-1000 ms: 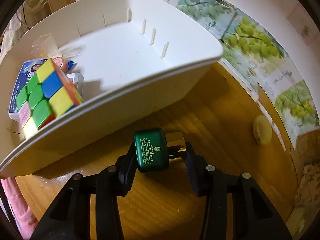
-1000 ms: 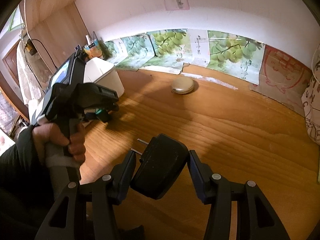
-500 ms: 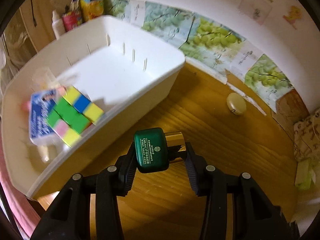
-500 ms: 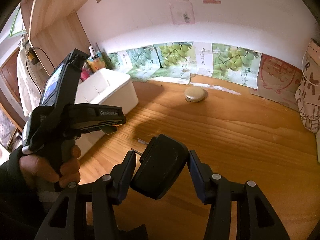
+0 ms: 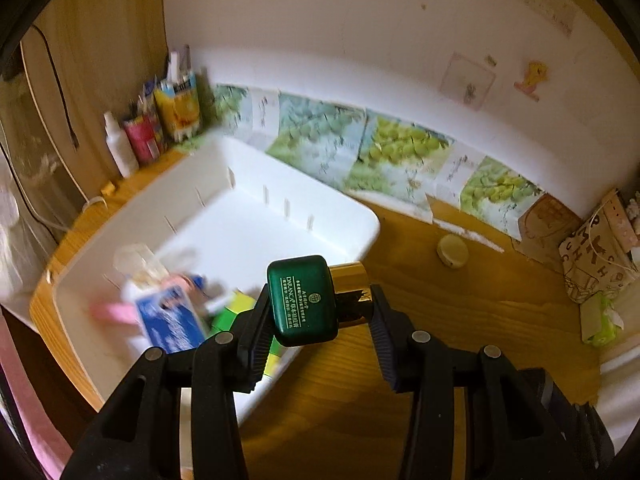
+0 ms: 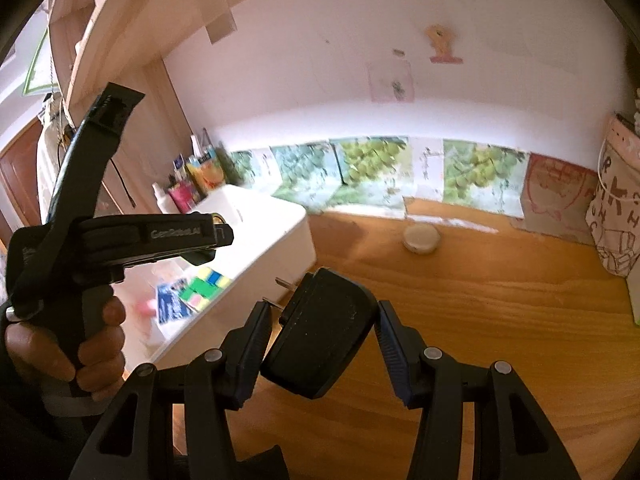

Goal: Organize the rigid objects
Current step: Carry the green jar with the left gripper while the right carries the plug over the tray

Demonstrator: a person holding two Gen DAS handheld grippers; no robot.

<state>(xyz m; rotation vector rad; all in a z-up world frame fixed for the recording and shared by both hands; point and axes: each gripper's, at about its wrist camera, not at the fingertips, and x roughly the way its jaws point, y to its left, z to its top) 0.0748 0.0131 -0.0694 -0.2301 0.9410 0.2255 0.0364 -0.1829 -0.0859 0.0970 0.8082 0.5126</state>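
My left gripper (image 5: 316,304) is shut on a green tube with a gold cap (image 5: 304,300), held above the near rim of a white bin (image 5: 352,216). The bin holds a colour cube (image 5: 236,312), a blue packet (image 5: 172,320) and pink and clear items. My right gripper (image 6: 320,324) is shut on a black plug adapter (image 6: 320,336), its two prongs pointing up-left, above the wooden table. In the right wrist view the left gripper (image 6: 212,236) hangs over the bin (image 6: 280,220).
A round beige tin (image 6: 420,238) lies on the wooden table (image 6: 480,320) near the back wall. Bottles and cartons (image 5: 160,120) stand behind the bin. A paper bag (image 5: 596,256) and a green pack (image 5: 600,320) are at the right.
Both grippers have risen and tilted up. The left one has moved from beside the bin's wall to above its near rim. Both holds are unchanged.
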